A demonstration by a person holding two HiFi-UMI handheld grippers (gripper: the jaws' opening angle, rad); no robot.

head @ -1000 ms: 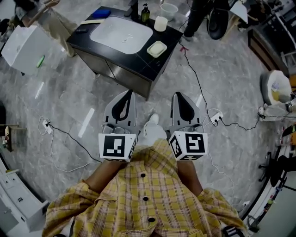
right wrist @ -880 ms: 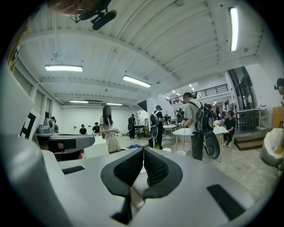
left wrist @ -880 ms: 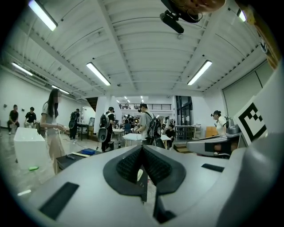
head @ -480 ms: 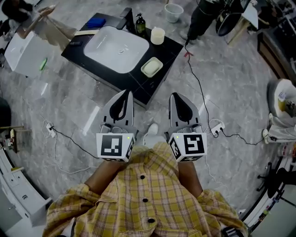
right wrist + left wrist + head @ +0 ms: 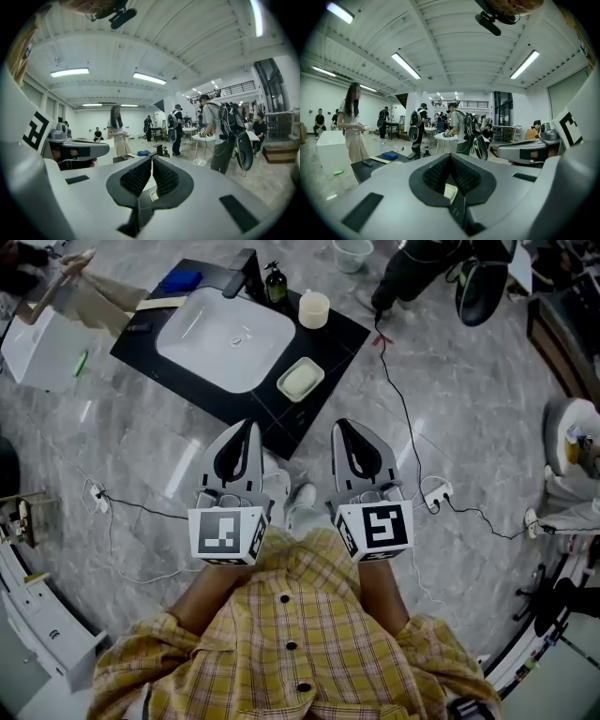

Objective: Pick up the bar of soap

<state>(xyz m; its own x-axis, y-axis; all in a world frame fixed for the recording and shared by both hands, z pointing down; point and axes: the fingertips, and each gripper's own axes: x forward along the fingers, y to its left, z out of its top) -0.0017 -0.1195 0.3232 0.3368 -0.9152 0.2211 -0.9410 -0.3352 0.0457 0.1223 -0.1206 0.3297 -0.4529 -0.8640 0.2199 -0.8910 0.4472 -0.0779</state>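
Observation:
A pale bar of soap (image 5: 301,379) lies in a white dish (image 5: 285,390) at the near right corner of a black counter (image 5: 323,345), beside a white sink basin (image 5: 225,338). My left gripper (image 5: 251,426) and right gripper (image 5: 339,425) are held side by side in front of a yellow plaid shirt, both pointing toward the counter and short of it. Each is shut with nothing between its jaws, as the left gripper (image 5: 451,156) and right gripper (image 5: 152,160) show in their own views. The soap lies just beyond and between the two tips.
On the counter stand a black faucet (image 5: 246,276), a dark pump bottle (image 5: 275,283), a cream cup (image 5: 313,308) and a blue object (image 5: 180,280). Cables and a power strip (image 5: 433,493) lie on the marble floor. Several people (image 5: 461,131) stand beyond.
The counter and soap have come nearer to the gripper tips and shifted left in the head view. Both grippers stay shut and side by side.

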